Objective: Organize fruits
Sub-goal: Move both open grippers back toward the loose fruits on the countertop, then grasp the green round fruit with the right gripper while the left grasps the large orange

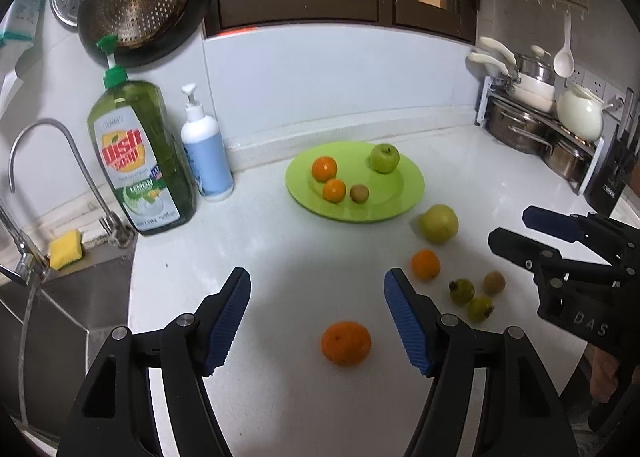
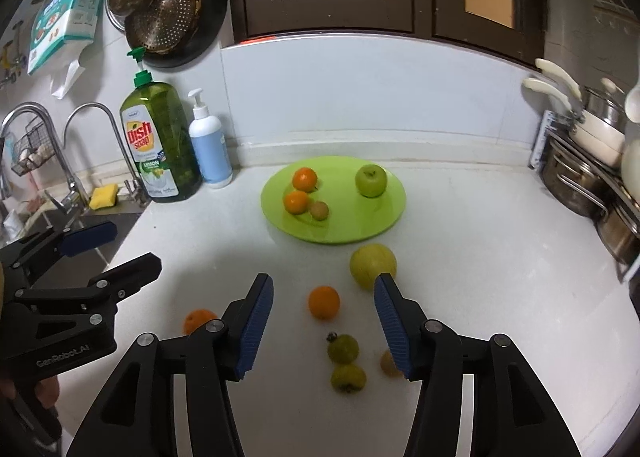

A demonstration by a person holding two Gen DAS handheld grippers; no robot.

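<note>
1. Your plate (image 1: 394, 197) is lime green, on a white counter (image 1: 280, 241)
2. You have orange tangerines (image 1: 346, 343), a green apple (image 1: 385, 158), a yellow-green pear (image 1: 439, 223)
3. Your pads (image 1: 228, 321) are ribbed blue on black
4. The soap bottle (image 1: 140, 161) is green; the sponge (image 1: 65, 249) yellow

Both cameras ride just behind their own jaws and look forward and down across the white surface (image 1: 280, 397) toward the back wall. The left view sits nearer the sink (image 1: 60, 297), with the soap bottle (image 1: 140, 161) looming close; the right view stands further right. Both take in the green plate (image 1: 384, 213) (image 2: 360, 233), the loose fruit before it, and each other's gripper at the frame edge.
</note>
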